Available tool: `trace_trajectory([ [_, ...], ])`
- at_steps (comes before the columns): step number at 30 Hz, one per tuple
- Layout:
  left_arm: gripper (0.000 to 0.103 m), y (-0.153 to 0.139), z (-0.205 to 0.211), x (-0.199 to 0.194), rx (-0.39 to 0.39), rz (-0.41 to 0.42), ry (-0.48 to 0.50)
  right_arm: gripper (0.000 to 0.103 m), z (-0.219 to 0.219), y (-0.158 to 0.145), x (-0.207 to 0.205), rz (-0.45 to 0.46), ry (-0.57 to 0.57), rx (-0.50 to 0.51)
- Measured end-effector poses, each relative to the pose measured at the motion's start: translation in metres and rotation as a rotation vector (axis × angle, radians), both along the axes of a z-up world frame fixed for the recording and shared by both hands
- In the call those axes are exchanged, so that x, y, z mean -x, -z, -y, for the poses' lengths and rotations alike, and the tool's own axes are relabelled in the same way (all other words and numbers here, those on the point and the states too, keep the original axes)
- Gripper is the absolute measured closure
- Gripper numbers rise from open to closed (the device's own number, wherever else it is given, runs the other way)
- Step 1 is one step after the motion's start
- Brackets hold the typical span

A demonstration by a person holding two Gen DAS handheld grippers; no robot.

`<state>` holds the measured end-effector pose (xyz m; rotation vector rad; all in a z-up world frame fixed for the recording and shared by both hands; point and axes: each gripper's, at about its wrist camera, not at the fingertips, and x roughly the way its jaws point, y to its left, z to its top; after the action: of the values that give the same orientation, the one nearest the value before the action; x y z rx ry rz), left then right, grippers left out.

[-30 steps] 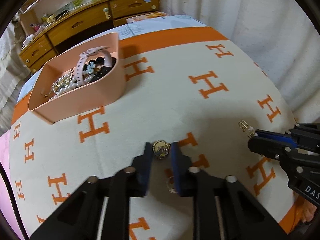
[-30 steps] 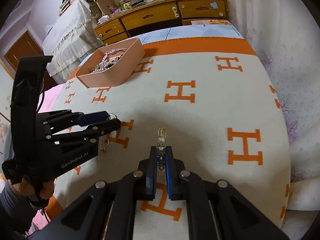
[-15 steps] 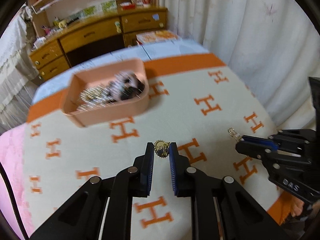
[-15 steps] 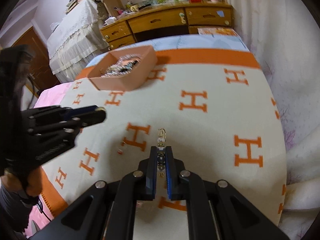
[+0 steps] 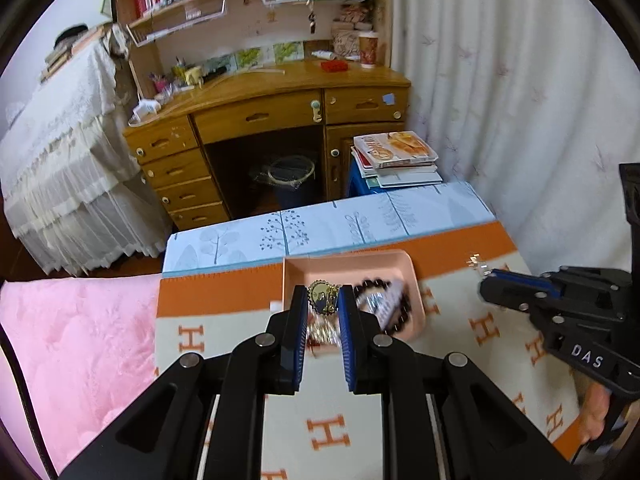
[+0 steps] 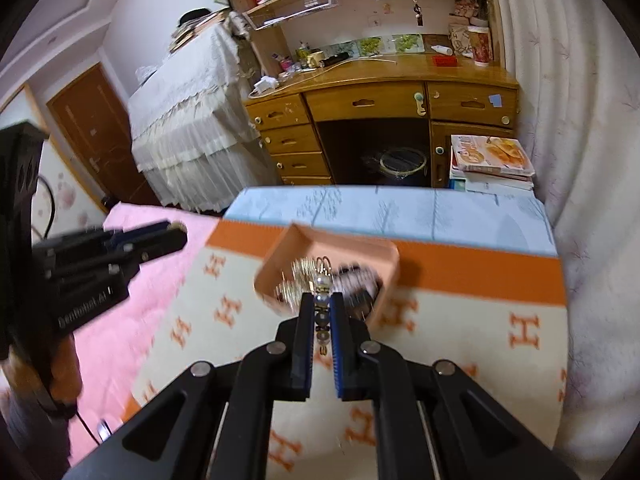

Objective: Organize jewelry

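Since 1 second ago both grippers have lifted off the blanket and carried their pieces toward the pink tray (image 5: 412, 280), which now sits just ahead of the fingertips rather than far off to the left. The gold brooch (image 5: 323, 300) is clenched between the jaws of the left gripper (image 5: 323, 308), held above the tray's near-left part. The pearl earring (image 6: 322, 296) is pinched by the right gripper (image 6: 322, 308), its hook pointing at the tray's near wall. Beads and a dark bracelet (image 5: 384, 292) already crowd the tray on the orange-lettered blanket (image 5: 240, 344). To drop cleanly, I would bring each piece fully over the rim, lower it close, then release 1 gripper at a time.
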<state>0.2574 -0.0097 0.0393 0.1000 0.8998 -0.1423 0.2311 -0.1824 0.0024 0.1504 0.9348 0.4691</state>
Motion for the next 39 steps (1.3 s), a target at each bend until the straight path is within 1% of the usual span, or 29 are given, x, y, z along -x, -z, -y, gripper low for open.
trace_trajectory([
  [2, 0.090, 0.012, -0.007, -0.024, 0.019, -0.041, -0.007, 0.095, -0.011, 0.007, -0.026, -0.053, 0.019, -0.014],
  [5, 0.090, 0.043, -0.007, -0.057, 0.061, -0.109, -0.004, 0.095, -0.028, 0.029, -0.060, -0.133, 0.042, -0.013],
  [8, 0.090, 0.077, -0.002, -0.079, 0.065, -0.159, -0.007, 0.095, -0.040, 0.056, -0.084, -0.201, 0.072, 0.014],
  [11, 0.089, 0.106, 0.001, -0.094, 0.067, -0.198, -0.018, 0.095, -0.048, 0.078, -0.100, -0.243, 0.099, 0.048],
  [12, 0.085, 0.112, 0.002, -0.096, 0.070, -0.205, -0.024, 0.095, -0.048, 0.084, -0.104, -0.262, 0.107, 0.054],
  [13, 0.077, 0.119, 0.002, -0.099, 0.076, -0.217, -0.031, 0.094, -0.048, 0.089, -0.108, -0.277, 0.113, 0.052],
  [14, 0.074, 0.124, 0.000, -0.102, 0.075, -0.225, -0.044, 0.094, -0.048, 0.092, -0.110, -0.283, 0.120, 0.056],
  [16, 0.054, 0.133, -0.004, -0.106, 0.073, -0.236, -0.063, 0.094, -0.047, 0.097, -0.114, -0.287, 0.128, 0.067],
  [17, 0.049, 0.134, -0.007, -0.106, 0.076, -0.237, -0.070, 0.094, -0.044, 0.099, -0.113, -0.290, 0.133, 0.059],
  [18, 0.039, 0.136, -0.010, -0.107, 0.083, -0.235, -0.075, 0.094, -0.042, 0.099, -0.113, -0.292, 0.136, 0.052],
  [19, 0.036, 0.137, -0.013, -0.105, 0.091, -0.232, -0.080, 0.094, -0.039, 0.100, -0.111, -0.290, 0.141, 0.044],
  [23, 0.036, 0.131, -0.018, -0.095, 0.089, -0.220, -0.072, 0.092, -0.034, 0.091, -0.098, -0.253, 0.134, 0.056],
  [27, 0.034, 0.115, -0.017, -0.074, 0.079, -0.205, -0.058, 0.092, -0.027, 0.078, -0.073, -0.227, 0.108, 0.051],
  [29, 0.032, 0.103, -0.014, -0.058, 0.086, -0.196, -0.046, 0.092, -0.024, 0.069, -0.054, -0.207, 0.082, 0.052],
  [30, 0.031, 0.097, -0.012, -0.049, 0.093, -0.189, -0.035, 0.090, -0.023, 0.066, -0.045, -0.197, 0.069, 0.057],
  [32, 0.029, 0.084, -0.006, -0.029, 0.101, -0.167, -0.010, 0.072, -0.019, 0.058, -0.023, -0.164, 0.048, 0.071],
  [33, 0.028, 0.078, -0.002, -0.018, 0.104, -0.156, 0.003, 0.069, -0.015, 0.054, -0.010, -0.140, 0.042, 0.081],
  [34, 0.027, 0.073, 0.002, -0.005, 0.109, -0.143, 0.018, 0.068, -0.012, 0.050, 0.006, -0.117, 0.031, 0.096],
  [36, 0.027, 0.064, 0.008, 0.015, 0.120, -0.122, 0.044, 0.068, -0.007, 0.047, 0.029, -0.099, 0.010, 0.112],
  [39, 0.027, 0.053, 0.020, 0.047, 0.137, -0.083, 0.085, 0.068, 0.008, 0.047, 0.067, -0.084, -0.020, 0.111],
])
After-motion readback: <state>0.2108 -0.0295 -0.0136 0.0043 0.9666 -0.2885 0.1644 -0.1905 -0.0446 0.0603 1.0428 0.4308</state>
